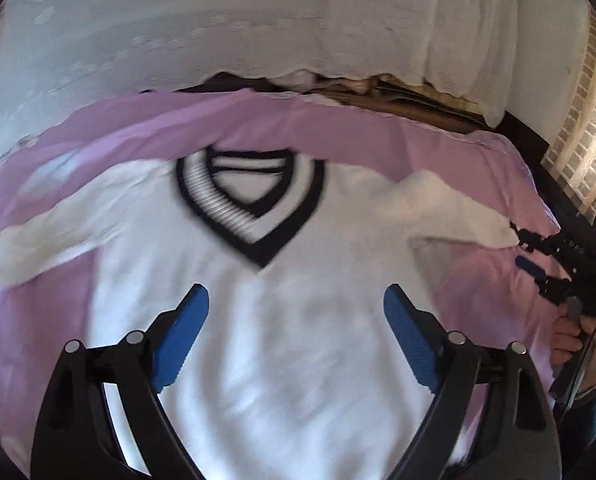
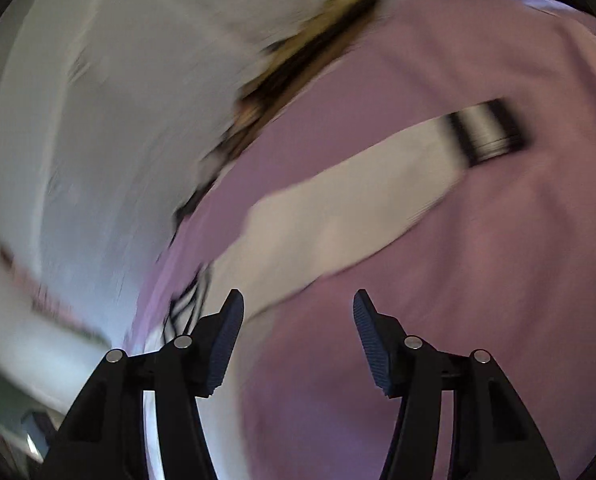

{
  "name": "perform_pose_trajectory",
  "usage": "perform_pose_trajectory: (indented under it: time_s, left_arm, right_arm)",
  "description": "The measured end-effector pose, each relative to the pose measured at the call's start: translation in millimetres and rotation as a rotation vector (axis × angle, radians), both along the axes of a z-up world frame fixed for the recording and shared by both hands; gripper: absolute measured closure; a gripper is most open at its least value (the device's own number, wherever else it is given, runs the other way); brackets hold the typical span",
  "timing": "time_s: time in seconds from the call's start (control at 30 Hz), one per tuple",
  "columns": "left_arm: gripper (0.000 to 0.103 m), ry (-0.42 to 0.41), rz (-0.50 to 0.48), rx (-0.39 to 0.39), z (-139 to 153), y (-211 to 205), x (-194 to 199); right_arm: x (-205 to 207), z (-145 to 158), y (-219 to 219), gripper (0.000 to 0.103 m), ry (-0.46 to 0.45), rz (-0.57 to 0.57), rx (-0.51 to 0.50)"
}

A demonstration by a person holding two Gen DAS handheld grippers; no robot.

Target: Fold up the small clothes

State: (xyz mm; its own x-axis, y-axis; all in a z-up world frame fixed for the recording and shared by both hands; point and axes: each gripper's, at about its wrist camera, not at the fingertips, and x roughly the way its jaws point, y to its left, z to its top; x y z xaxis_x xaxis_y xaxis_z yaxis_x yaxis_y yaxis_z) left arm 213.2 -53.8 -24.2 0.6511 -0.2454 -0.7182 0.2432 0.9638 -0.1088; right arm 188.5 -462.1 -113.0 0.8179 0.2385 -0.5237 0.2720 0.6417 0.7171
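While the white sweater (image 1: 258, 300) lay flat on the purple sheet (image 1: 477, 292), the left gripper (image 1: 296, 312) hovered spread above its chest; the right gripper (image 2: 298, 316), likewise spread, overlooked a sleeve (image 2: 337, 216).

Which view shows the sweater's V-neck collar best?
The left wrist view: the black-trimmed V-neck collar sits centred and whole on the white sweater. The right wrist view is motion-blurred, showing only a sleeve with its striped cuff.

The sweater (image 1: 282, 320) is soft white knit with a ribbed, black-edged collar (image 1: 250, 204), lying on smooth lilac cloth (image 1: 469, 292). The tongs (image 1: 296, 312) are matt black plastic with ridged blue pads (image 1: 182, 336) and shiny metal pins (image 1: 134, 336).
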Motion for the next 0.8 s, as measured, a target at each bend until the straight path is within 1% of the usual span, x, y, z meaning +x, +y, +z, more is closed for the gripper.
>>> perform_pose_trajectory:
  time_s: [0.07, 0.1, 0.2, 0.3, 0.4, 0.5, 0.53, 0.57, 0.6, 0.63, 0.67, 0.73, 0.8]
  left_arm:
    - [0.016, -0.017, -0.01, 0.038, -1.9, -33.6, 20.3]
    - [0.014, -0.022, -0.009, 0.052, -4.1, -43.3, 26.4]
    - [0.013, -0.02, -0.008, 0.101, -15.6, -84.8, 58.0]
    - [0.013, 0.017, -0.001, 0.084, -27.6, -106.6, 82.4]
    - [0.013, 0.088, 0.002, 0.03, -46.9, -122.4, 105.5]
    - [0.013, 0.126, -0.003, 0.001, -64.3, -129.6, 111.9]
    - [0.013, 0.137, -0.008, 0.0, -72.1, -131.8, 114.3]
    - [0.013, 0.141, -0.008, 0.007, -80.2, -132.0, 116.6]
    - [0.013, 0.141, -0.003, 0.019, -87.6, -131.6, 118.7]
    - [0.013, 0.135, -0.002, 0.02, -91.2, -131.3, 119.3]
    - [0.012, 0.127, -0.004, 0.01, -93.1, -129.7, 119.6]
    - [0.012, 0.113, -0.007, -0.012, -91.0, -126.4, 119.0]
    - [0.012, 0.101, -0.005, -0.001, -89.2, -124.5, 118.7]
  right_arm:
    - [0.0, -6.5, -17.7, 0.045, 0.013, -0.053, 0.005]
    - [0.9, -10.8, -25.4, 0.045, 0.02, -0.077, 0.012]
    - [3.1, -25.9, -46.9, 0.046, 0.038, -0.129, 0.068]
    - [9.1, -35.8, -66.1, 0.046, 0.039, -0.175, 0.123]
    - [17.0, -39.3, -84.0, 0.049, 0.036, -0.224, 0.135]
    - [30.6, -42.9, -91.5, 0.058, 0.037, -0.267, 0.102]
    - [34.3, -42.2, -92.5, 0.061, 0.035, -0.279, 0.075]
    - [36.5, -42.7, -95.0, 0.066, 0.032, -0.287, 0.048]
    - [40.1, -43.2, -93.9, 0.076, 0.033, -0.296, 0.009]
    - [41.3, -45.4, -95.3, 0.081, 0.037, -0.303, -0.017]
    - [40.5, -47.9, -97.3, 0.084, 0.036, -0.306, -0.033]
    - [38.2, -48.0, -98.5, 0.084, 0.015, -0.306, -0.035]
    - [34.1, -45.0, -96.3, 0.087, -0.005, -0.308, -0.055]
